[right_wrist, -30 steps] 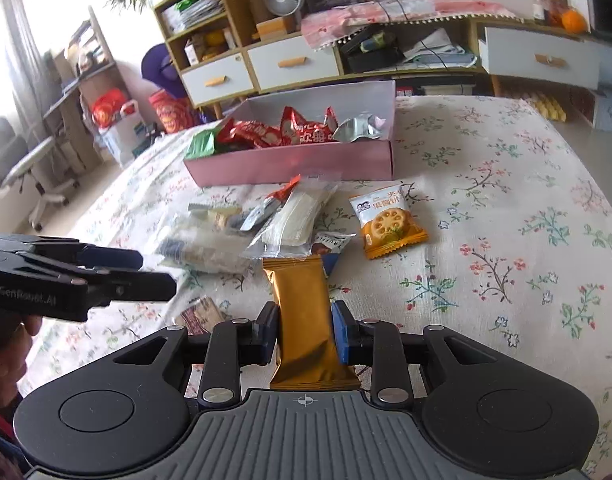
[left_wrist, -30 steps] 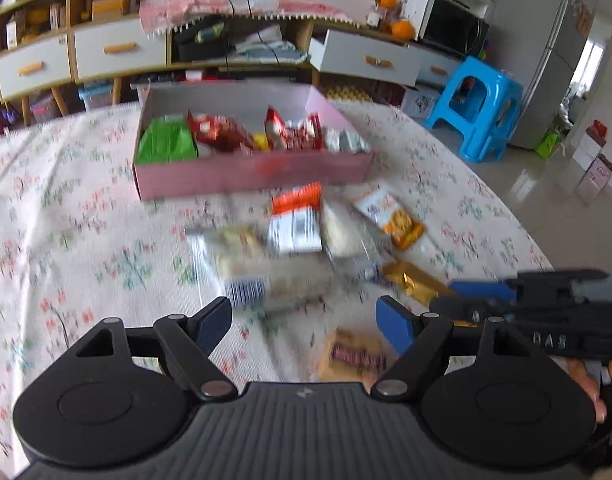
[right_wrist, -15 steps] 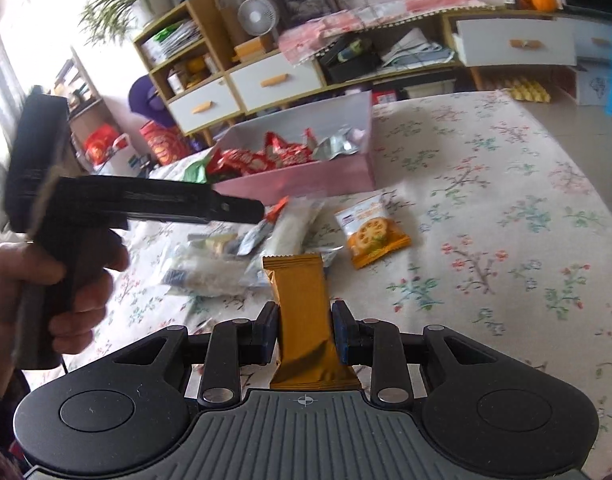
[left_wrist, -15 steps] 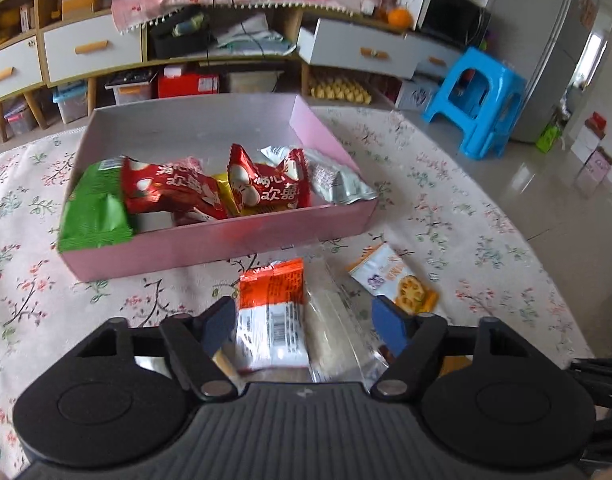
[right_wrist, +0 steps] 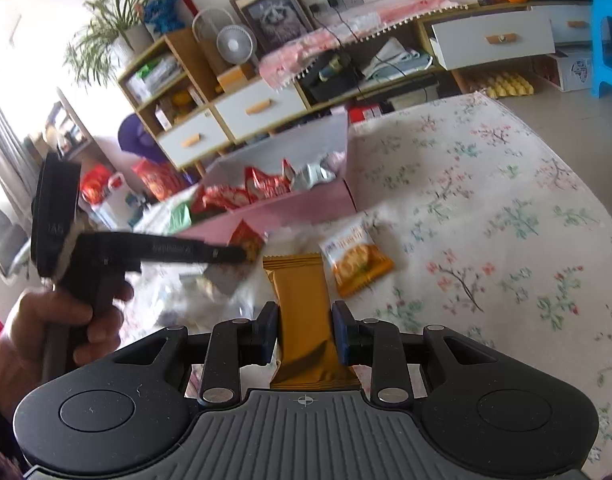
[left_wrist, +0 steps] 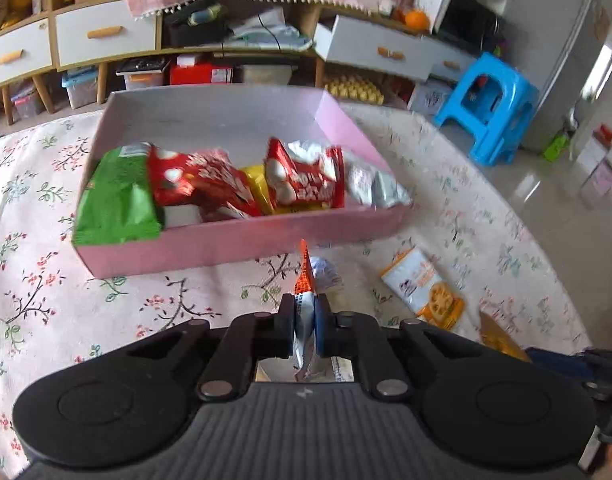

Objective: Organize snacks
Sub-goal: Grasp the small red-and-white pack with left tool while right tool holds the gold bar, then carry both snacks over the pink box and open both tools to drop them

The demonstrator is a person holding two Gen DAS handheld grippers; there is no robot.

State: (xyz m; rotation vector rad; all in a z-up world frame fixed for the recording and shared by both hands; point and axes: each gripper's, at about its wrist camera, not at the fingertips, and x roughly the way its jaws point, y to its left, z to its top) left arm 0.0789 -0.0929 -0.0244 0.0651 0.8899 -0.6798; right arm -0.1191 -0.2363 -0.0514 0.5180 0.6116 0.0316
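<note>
My left gripper (left_wrist: 305,322) is shut on an orange and white snack packet (left_wrist: 304,276), held edge-on just in front of the pink box (left_wrist: 234,246). The box holds green, red, yellow and silver packets. In the right wrist view the left gripper (right_wrist: 242,255) shows from the side with the packet (right_wrist: 248,242) at its tip. My right gripper (right_wrist: 305,330) is shut on a gold snack packet (right_wrist: 302,300), held above the table. An orange cracker packet (left_wrist: 424,288) lies on the cloth right of the box; it also shows in the right wrist view (right_wrist: 356,258).
Clear-wrapped snacks (right_wrist: 194,292) lie on the flowered tablecloth (right_wrist: 486,200) left of the gold packet. Behind the table stand wooden drawers and shelves (left_wrist: 106,36). A blue stool (left_wrist: 486,108) stands on the floor to the right.
My left gripper has shut on the orange and white packet and lifted it, turned edge-on, toward the pink box. My right gripper still holds the gold packet.
</note>
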